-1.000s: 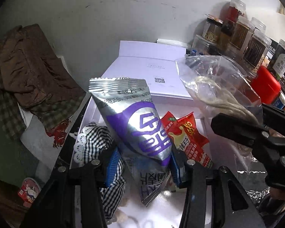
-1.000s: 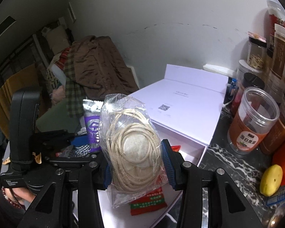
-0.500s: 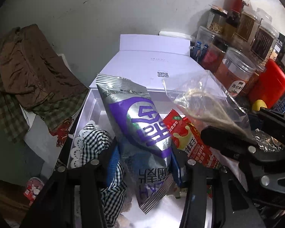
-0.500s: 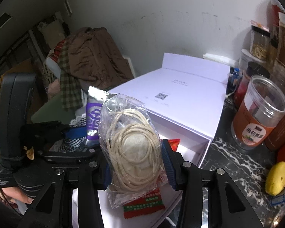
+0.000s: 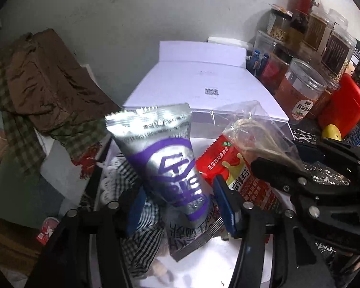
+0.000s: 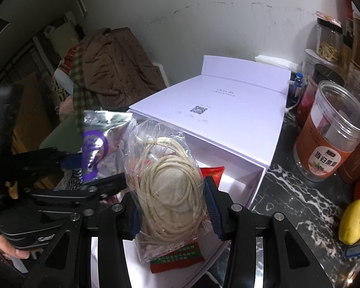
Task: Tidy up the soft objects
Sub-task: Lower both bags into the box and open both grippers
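I see bare floor only at the white box (image 6: 230, 175)'s right end; checked cloth (image 5: 144, 244) and red packet (image 5: 240, 177) crowd the rest, jars (image 6: 328, 132) wall the right.

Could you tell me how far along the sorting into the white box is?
Done: a red snack packet and checked cloth lie in the white box. In hand: the left hand-held gripper, jaws just opening, is letting go of the silver-purple pouch; the right hand-held gripper clamps the bagged cord. Left: dropping that bag in.
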### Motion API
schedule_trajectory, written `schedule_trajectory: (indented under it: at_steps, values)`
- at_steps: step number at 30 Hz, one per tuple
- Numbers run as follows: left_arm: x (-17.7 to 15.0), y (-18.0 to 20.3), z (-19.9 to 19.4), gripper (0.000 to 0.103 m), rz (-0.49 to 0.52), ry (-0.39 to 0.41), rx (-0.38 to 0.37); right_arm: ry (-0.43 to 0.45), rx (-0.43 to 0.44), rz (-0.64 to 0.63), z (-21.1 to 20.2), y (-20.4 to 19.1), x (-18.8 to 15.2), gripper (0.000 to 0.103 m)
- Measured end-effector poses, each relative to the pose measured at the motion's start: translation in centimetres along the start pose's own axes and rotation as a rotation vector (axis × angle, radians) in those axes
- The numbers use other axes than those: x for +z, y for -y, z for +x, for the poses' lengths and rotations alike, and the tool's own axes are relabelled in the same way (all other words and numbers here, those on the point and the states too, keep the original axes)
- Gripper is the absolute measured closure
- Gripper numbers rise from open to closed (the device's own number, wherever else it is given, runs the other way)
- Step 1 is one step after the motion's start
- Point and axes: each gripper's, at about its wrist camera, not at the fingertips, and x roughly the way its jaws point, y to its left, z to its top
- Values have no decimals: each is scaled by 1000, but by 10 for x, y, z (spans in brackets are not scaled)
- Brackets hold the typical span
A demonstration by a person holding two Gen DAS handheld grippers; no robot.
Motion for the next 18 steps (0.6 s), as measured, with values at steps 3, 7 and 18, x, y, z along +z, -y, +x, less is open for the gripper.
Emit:
schedule_trajectory:
  at_steps: [3, 7, 18]
  values:
    - [-2, -2, -9, 32, 2, 23, 64, -2, -1, 4, 0, 1, 0, 57]
    - [-6, -6, -22, 27, -3, 58, 78, -10, 10, 0, 2, -1, -1, 57]
    - [-14, -17, -28, 27, -39, 97, 29, -94, 5, -53, 26, -9, -6, 33]
